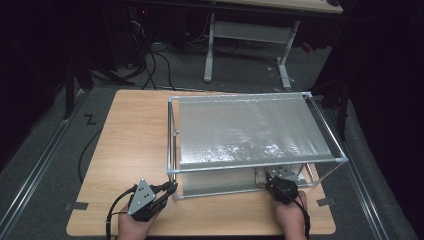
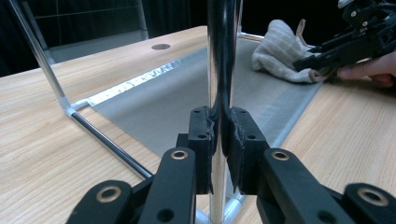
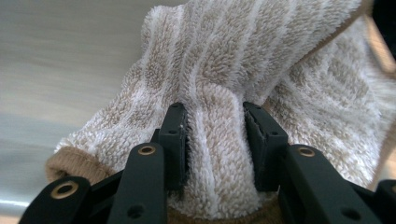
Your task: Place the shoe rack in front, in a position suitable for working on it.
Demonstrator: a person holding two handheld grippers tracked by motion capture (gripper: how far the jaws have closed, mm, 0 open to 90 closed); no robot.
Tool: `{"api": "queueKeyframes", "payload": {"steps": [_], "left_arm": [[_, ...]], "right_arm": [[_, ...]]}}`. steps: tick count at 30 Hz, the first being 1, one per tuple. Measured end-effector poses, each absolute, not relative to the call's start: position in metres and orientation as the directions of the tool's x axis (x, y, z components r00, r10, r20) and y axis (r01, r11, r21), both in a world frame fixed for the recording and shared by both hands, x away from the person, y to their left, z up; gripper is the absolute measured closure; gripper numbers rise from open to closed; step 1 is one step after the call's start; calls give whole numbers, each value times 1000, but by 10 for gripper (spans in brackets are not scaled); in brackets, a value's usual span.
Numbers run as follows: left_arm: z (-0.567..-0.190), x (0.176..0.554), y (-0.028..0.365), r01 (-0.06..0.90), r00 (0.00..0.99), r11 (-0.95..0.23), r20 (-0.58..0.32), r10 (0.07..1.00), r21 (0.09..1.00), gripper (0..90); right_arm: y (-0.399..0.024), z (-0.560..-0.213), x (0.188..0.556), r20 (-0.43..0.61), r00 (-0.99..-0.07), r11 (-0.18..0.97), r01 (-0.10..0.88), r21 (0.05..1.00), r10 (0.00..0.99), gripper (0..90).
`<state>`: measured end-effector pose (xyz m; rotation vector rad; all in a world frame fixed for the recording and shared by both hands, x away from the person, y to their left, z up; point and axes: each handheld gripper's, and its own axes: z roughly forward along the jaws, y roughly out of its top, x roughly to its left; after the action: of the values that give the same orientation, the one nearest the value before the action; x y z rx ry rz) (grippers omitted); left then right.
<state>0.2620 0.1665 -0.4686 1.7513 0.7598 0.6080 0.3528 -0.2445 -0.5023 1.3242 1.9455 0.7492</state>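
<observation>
- Table (image 1: pixel 135 130): light wood top with a round hole (image 2: pixel 161 46) in it, sat on grey floor.
- Metal frame rack (image 1: pixel 171 145) stood directly on the top, toward the right side; left part bare.
- Grey sheet (image 2: pixel 154 102) lay flat on the wood inside the rack's base.
- Striped beige towel (image 2: pixel 280 56) lay bunched on that sheet's near right corner.

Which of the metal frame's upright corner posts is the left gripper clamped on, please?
The near-left shiny metal post, at the frame's front corner nearest the left gripper; the other uprights stand free.
</observation>
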Motion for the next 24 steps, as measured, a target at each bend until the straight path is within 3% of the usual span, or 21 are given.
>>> {"api": "queueKeyframes", "payload": {"steps": [12, 24], "left_arm": [[-469, 263, 167, 202, 670, -202, 15, 742, 958, 803], [-469, 263, 167, 201, 670, -202, 16, 742, 958, 804]], "right_arm": [[-179, -502, 341, -213, -425, 425, 503, 753, 880, 634], [-124, -503, 333, -213, -517, 479, 458, 749, 829, 635]]}}
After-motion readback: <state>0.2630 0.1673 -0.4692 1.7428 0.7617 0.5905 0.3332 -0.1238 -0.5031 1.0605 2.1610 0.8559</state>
